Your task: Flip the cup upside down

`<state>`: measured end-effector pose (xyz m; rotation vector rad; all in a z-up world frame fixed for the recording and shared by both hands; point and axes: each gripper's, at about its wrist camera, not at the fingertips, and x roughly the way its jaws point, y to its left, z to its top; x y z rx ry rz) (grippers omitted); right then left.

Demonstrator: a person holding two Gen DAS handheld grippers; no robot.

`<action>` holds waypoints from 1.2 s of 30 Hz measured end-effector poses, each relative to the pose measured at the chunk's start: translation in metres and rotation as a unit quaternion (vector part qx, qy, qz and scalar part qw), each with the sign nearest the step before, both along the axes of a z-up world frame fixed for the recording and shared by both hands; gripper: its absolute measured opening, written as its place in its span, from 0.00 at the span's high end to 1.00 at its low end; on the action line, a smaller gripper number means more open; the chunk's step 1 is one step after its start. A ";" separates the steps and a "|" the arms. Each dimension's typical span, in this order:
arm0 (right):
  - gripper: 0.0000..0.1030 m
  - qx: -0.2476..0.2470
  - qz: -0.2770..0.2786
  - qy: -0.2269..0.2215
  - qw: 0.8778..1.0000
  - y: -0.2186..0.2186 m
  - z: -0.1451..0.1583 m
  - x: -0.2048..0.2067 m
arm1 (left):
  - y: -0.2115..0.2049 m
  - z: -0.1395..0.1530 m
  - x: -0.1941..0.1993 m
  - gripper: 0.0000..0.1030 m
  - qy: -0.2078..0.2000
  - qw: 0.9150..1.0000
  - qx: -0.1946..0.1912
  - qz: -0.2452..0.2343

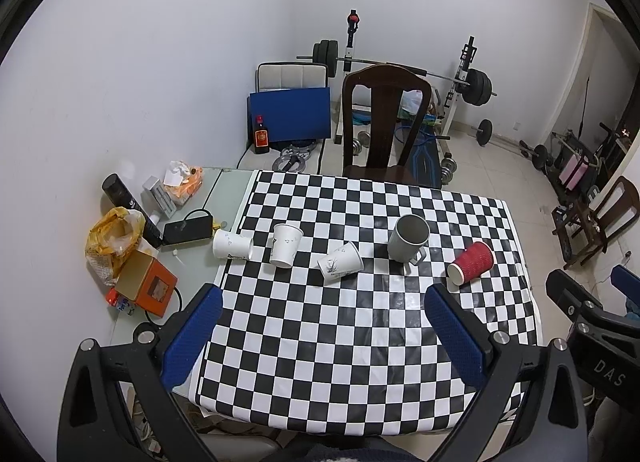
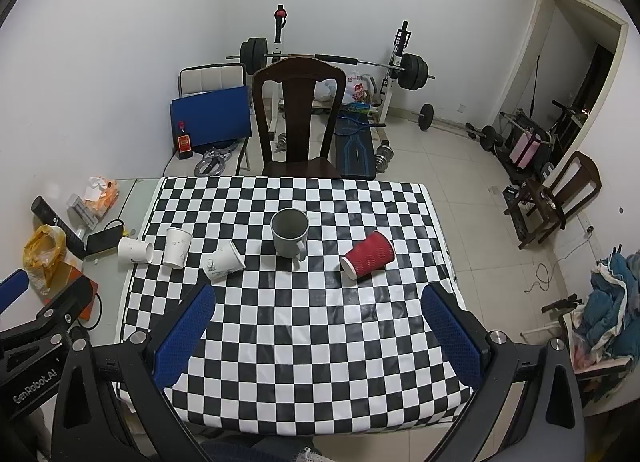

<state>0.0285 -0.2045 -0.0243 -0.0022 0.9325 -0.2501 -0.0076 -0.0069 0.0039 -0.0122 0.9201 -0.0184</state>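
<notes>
Cups wait untouched at your twelve o'clock because your left gripper [image 1: 322, 304] and right gripper [image 2: 318, 304] hover spread wide, empty, above the checkered table [image 2: 304, 362].

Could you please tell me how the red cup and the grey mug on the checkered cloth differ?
The red cup lies on its side, mouth toward the camera; the grey mug stands upright, mouth up. The red cup has a ribbed wall and no handle; the grey mug is smooth with a handle on its near side. The grey mug looks wider. Both rest on the checkered cloth, untouched, neither yet upside down.
</notes>
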 end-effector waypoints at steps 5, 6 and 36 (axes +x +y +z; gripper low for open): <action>0.00 -0.001 -0.001 0.000 1.000 0.000 0.001 0.000 | 0.001 0.000 0.000 0.00 0.001 1.000 -0.001 0.000; 0.00 0.000 -0.001 0.000 1.000 0.000 0.001 -0.001 | 0.000 0.001 0.000 0.00 0.002 1.000 -0.002 0.000; 0.00 0.000 -0.003 -0.001 1.000 -0.004 -0.005 -0.006 | -0.012 -0.002 -0.002 0.00 -0.003 1.000 0.006 0.007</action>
